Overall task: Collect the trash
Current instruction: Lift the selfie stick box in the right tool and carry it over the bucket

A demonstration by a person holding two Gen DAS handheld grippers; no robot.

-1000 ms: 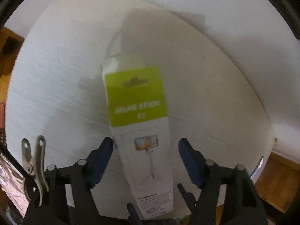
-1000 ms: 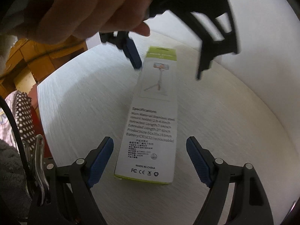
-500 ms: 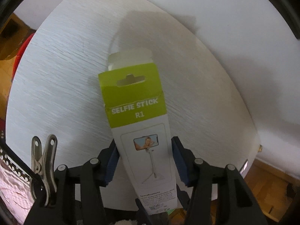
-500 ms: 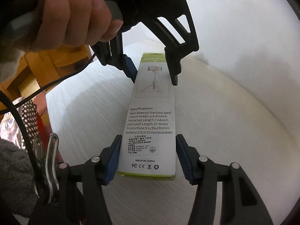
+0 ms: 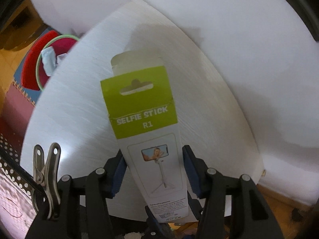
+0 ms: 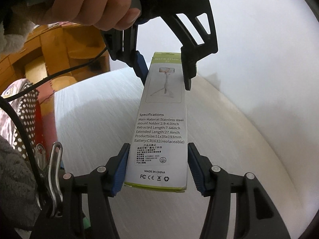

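Note:
A long white and green selfie stick box [image 5: 147, 131] is held up off the round white table [image 5: 67, 119] by both grippers. My left gripper [image 5: 153, 165] is shut on the box at the pictured middle part. In the right wrist view the box [image 6: 159, 131] runs away from me; my right gripper [image 6: 157, 159] is shut on its near end with the printed specifications, and the left gripper [image 6: 165, 69] clamps the far end, held by a hand [image 6: 89, 2]. The box's top flap stands open.
A red bin [image 5: 39, 63] with a green rim and crumpled paper inside stands on the floor left of the table. A white wall [image 5: 239, 39] lies behind the table. Wooden furniture [image 6: 49, 53] and dotted fabric [image 6: 26, 115] sit at the left.
Both grippers closed on the box, which lay flat on the table a second ago. The box is now lifted above the table, and the red bin has come into the left wrist view.

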